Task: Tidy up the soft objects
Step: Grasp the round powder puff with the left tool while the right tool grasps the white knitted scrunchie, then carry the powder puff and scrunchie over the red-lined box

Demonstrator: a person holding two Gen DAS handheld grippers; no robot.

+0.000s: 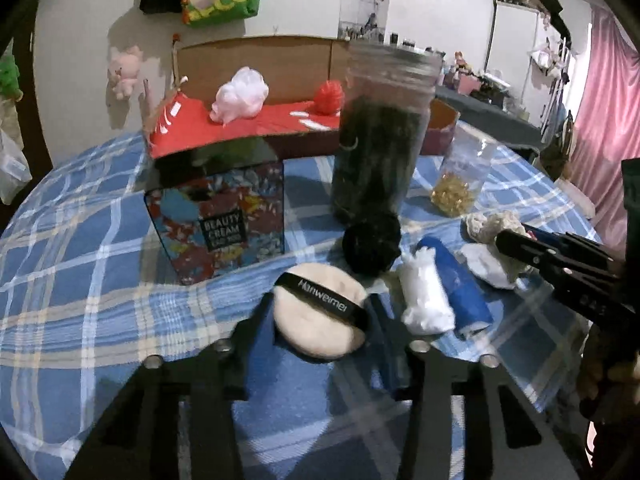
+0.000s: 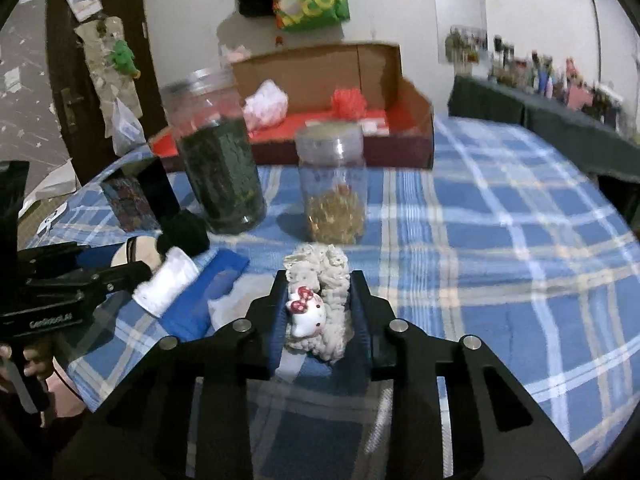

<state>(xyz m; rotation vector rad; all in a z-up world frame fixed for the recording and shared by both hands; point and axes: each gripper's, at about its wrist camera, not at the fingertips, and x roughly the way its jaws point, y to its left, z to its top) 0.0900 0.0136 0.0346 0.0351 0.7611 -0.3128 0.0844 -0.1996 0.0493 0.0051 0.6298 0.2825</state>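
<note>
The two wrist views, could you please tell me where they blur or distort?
Left wrist view: the dark jar smears with motion blur, the powder puff stays fairly sharp, and fisheye bends the plaid cloth. Right wrist view: the scrunchie is crisp; the shelf clutter blurs.

Left gripper [image 1: 320,320] of matte black plastic, slotted angular arms, round silver screw heads at the joints, right gripper [image 2: 320,312] likewise black with blue finger pads [image 2: 280,320], white lettering on the left gripper's side
</note>
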